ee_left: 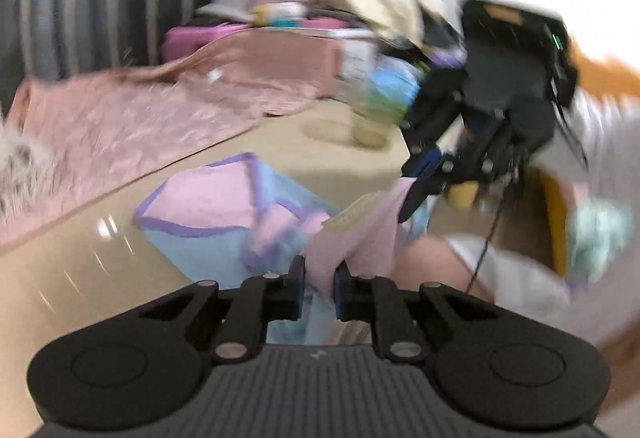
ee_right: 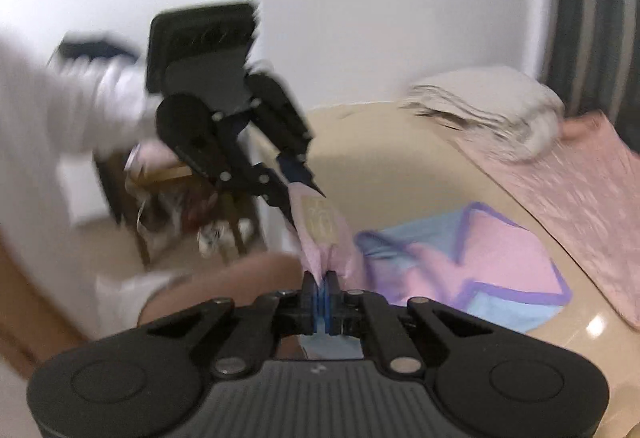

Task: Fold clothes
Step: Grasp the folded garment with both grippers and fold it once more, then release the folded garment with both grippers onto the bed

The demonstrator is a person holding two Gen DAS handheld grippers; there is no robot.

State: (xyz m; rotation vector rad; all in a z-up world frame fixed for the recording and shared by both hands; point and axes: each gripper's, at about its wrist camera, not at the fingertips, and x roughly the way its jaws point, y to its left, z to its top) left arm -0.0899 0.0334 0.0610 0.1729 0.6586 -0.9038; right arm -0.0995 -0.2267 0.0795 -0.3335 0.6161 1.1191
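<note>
Garment [ee_left: 224, 214], pink and pale blue with purple trim, lies mostly flat on the beige counter [ee_left: 100, 278] ahead and left of the left tool [ee_left: 320, 278] in the left wrist view. One pink edge of it rises off the counter and runs between this tool's fingers, which stand slightly apart with cloth bunched in the gap; pads appear to pinch it. Ahead and to the right, the right tool [ee_left: 416, 190] hangs above the counter with its tips together on the same pink edge, a pale label just beside them. Pink quilted cloth [ee_left: 140, 118] covers the counter's far left; a blurred heap of clutter lies beyond.

Right wrist view: right tool [ee_right: 322, 294] has its blue pads pressed together, clamped on a fold of the pink edge directly in front. Ahead and left, the left tool [ee_right: 304, 194] grips the same strip, so the cloth spans between the two tools. The rest of the garment [ee_right: 500, 258] lies spread on the counter [ee_right: 380, 158] to the right. A white sleeve [ee_right: 80, 110] carries the left tool. Grey folded fabric [ee_right: 500, 110] rests far right.
</note>
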